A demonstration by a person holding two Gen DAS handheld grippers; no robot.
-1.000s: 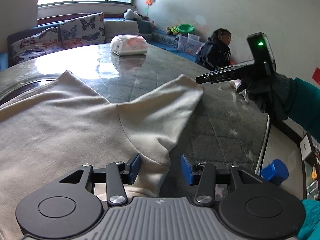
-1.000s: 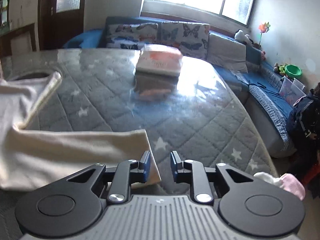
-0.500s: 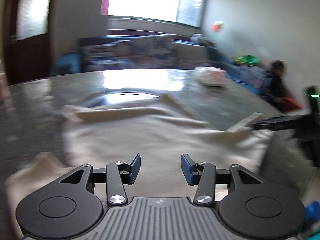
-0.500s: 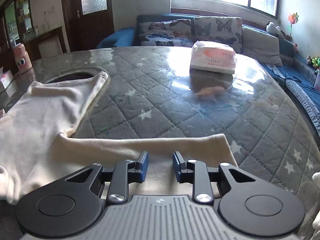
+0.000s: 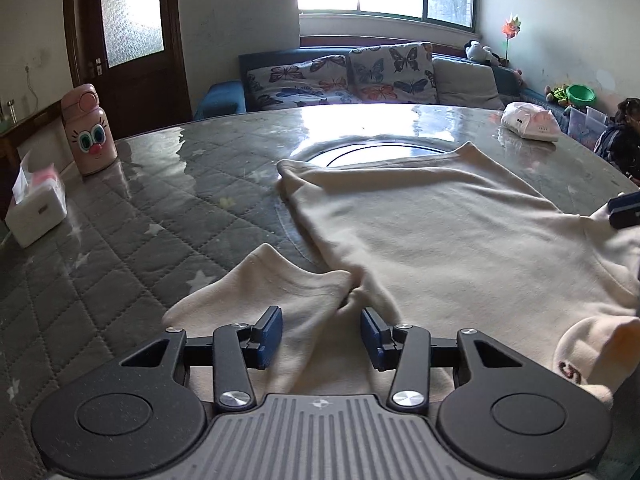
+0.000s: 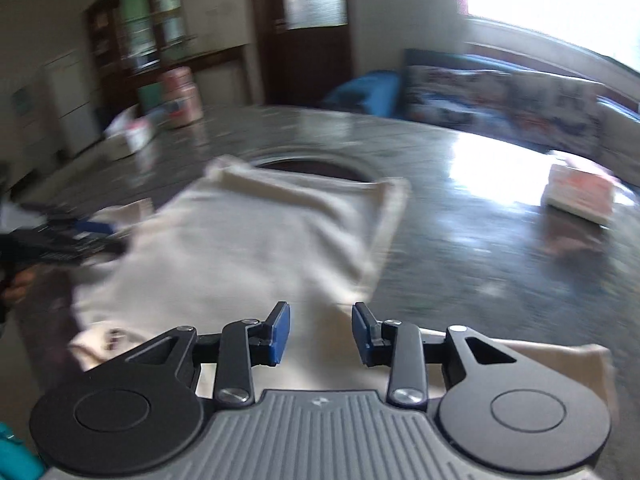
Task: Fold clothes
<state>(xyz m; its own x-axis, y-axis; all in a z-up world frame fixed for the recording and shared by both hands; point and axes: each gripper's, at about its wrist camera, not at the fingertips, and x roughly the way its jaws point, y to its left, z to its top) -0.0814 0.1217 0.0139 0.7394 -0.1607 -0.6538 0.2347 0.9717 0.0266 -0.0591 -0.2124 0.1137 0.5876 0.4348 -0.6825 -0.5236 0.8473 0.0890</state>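
A cream long-sleeved top (image 5: 432,236) lies spread flat on the round quilted table (image 5: 132,232), hem toward the window. My left gripper (image 5: 320,336) hovers low over its left sleeve and armpit; the jaws are closing, a raised fold of cloth sits between the blue pads (image 5: 270,336) and they are not pressing on it. My right gripper (image 6: 320,334) hangs over the right side of the top (image 6: 248,240) in a blurred view; its jaws are opening, with only flat cloth below. Each gripper shows in the other's view: the right gripper (image 5: 624,210) and the left gripper (image 6: 80,236).
A pink bottle with a cartoon face (image 5: 90,132) and a white tissue box (image 5: 36,208) stand at the table's left edge. A white pack (image 5: 528,120) lies at the far right. Behind are a sofa with butterfly cushions (image 5: 360,76) and a seated person (image 5: 620,136).
Both views have swung left across the top. My left gripper went from the right sleeve to the left sleeve. The right jaws have widened and the left ones have narrowed a little.
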